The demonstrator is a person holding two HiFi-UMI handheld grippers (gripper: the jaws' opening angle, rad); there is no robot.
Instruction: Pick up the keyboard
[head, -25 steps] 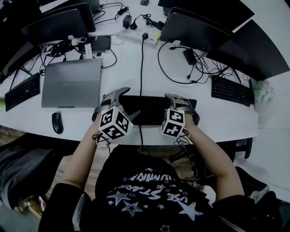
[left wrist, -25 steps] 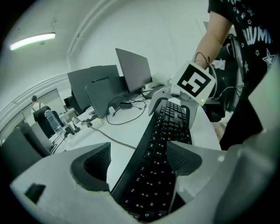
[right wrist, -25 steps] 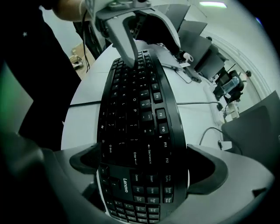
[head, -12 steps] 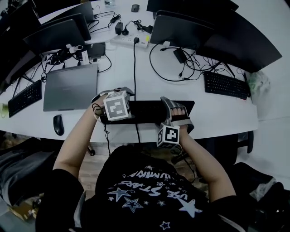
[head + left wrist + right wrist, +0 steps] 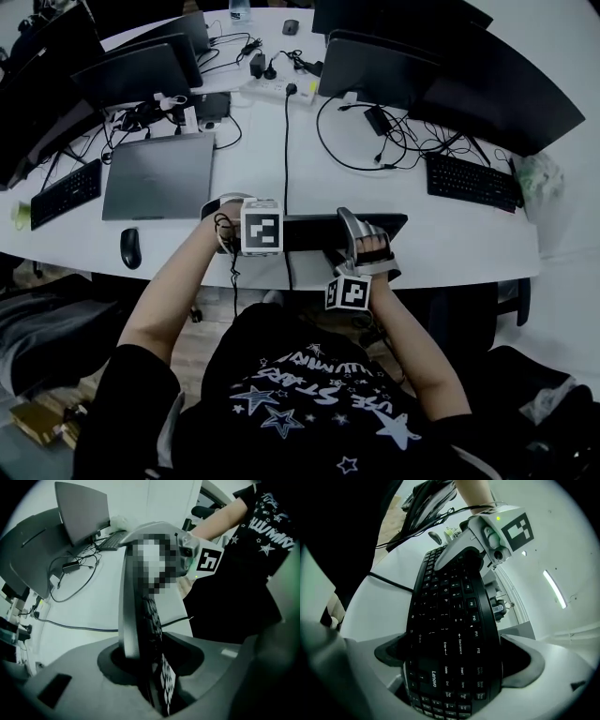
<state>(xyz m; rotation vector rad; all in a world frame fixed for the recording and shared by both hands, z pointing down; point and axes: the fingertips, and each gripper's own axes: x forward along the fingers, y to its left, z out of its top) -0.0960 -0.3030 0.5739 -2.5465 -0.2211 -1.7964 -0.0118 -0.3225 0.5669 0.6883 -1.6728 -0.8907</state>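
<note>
The black Lenovo keyboard [image 5: 309, 230] stands tilted on its long edge near the front of the white table [image 5: 281, 159], held between both grippers. My left gripper [image 5: 255, 225] points steeply down at its left end. In the left gripper view the keyboard [image 5: 151, 616] runs edge-on through my left gripper [image 5: 152, 667], whose jaws are closing and lie against it. My right gripper [image 5: 364, 246] holds the right end. There the keyboard's key face [image 5: 450, 611] fills the gap of my right gripper [image 5: 454, 663]. A cable hangs from the keyboard over the table edge.
A closed grey laptop [image 5: 159, 176] and a mouse [image 5: 130, 247] lie to the left. Other keyboards sit at the far left [image 5: 64, 192] and right [image 5: 473, 181]. Dark monitors [image 5: 441, 66], a power strip [image 5: 277, 86] and loose cables fill the back. A person's torso is close to the front edge.
The keyboard has gone from lying flat to tilted on its edge. My left gripper rolled over its left end and its jaws narrowed. My right gripper drew back toward the table's front edge.
</note>
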